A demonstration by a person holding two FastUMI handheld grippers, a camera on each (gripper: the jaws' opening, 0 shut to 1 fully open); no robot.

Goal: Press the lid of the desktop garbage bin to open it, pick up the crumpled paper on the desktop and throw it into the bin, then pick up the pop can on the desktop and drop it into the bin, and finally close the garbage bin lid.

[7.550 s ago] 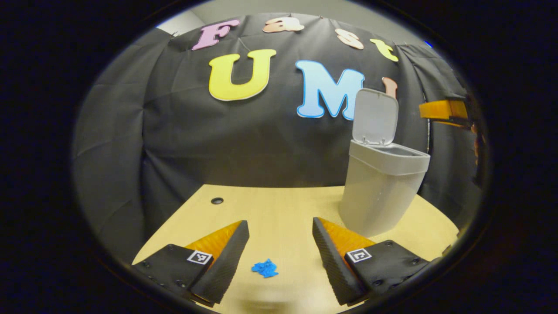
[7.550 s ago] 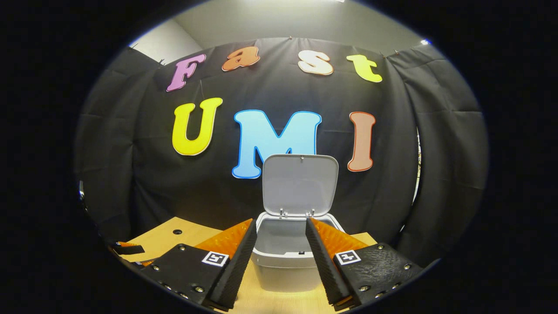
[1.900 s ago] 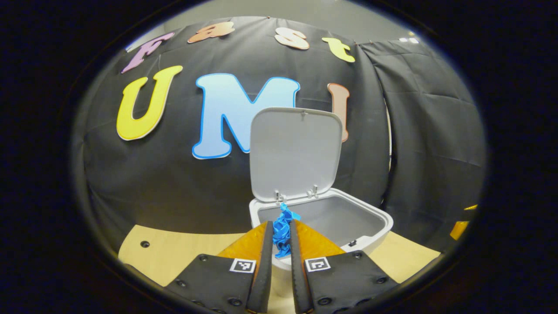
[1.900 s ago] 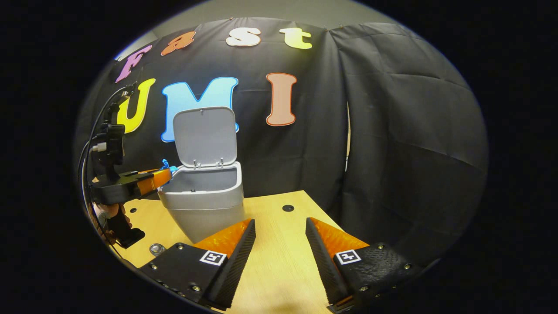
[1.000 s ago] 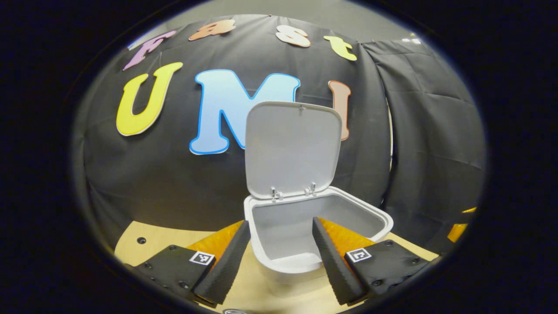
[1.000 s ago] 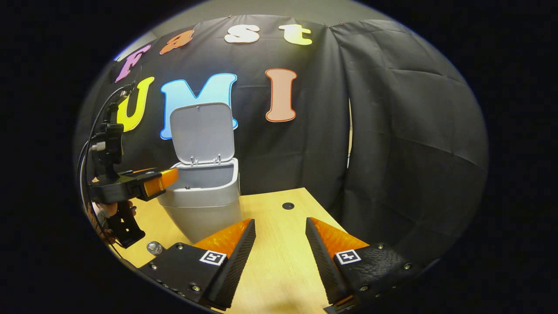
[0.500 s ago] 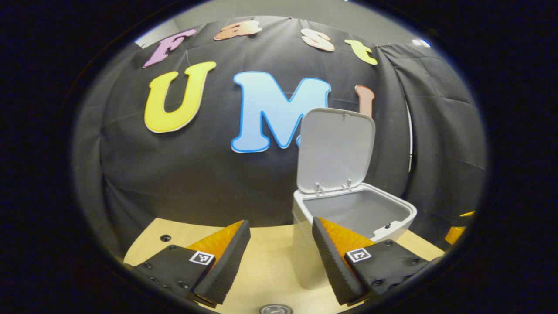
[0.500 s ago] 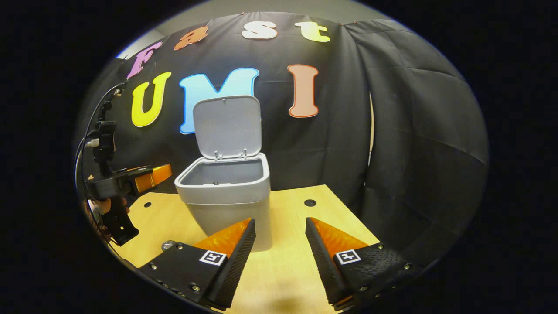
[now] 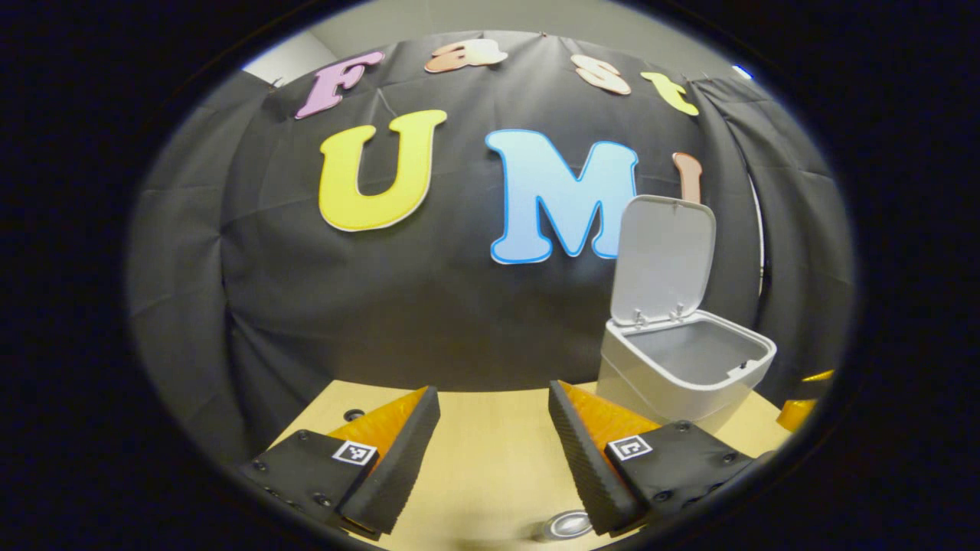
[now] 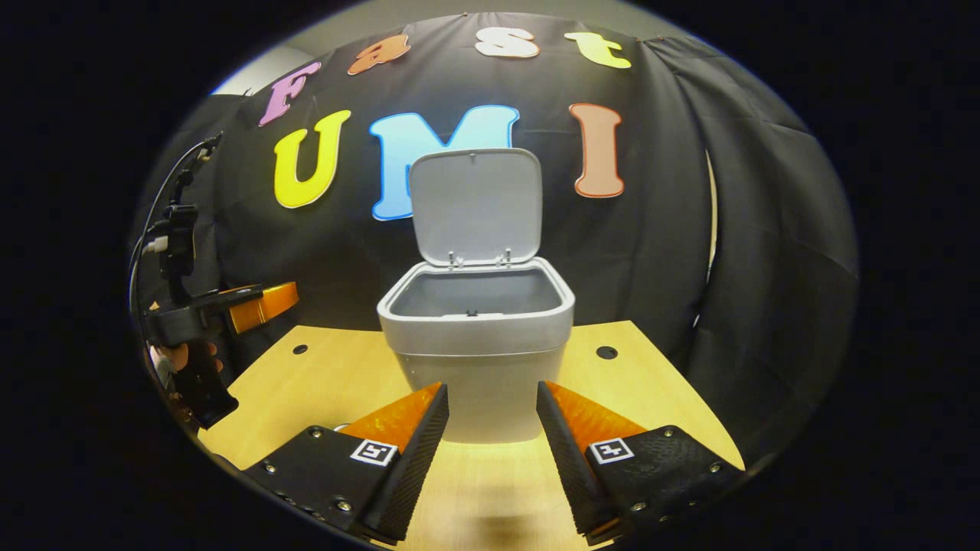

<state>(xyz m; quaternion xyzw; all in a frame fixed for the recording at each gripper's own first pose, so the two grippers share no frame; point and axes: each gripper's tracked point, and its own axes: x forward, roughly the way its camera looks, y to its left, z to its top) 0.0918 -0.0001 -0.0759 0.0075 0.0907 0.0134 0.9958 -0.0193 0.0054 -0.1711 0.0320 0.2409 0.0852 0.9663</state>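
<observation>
The grey plastic bin (image 10: 476, 360) stands with its lid (image 10: 476, 205) raised; both tongs, left (image 9: 490, 451) and right (image 10: 486, 451), gape empty; next likely the silver-topped pop can (image 9: 568, 525) at 6 o'clock.

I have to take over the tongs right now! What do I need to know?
Left tongs: open, empty, with the bin off to their right.
Right tongs: open, empty, facing the bin front-on.
The bin stands on the desktop with its lid up. The top of the pop can peeks out just below the left tongs.
Done: lid opened; the left tongs let the blue paper go over the bin a second or two ago.
Left: grab the can, drop it in, shut the lid.
</observation>
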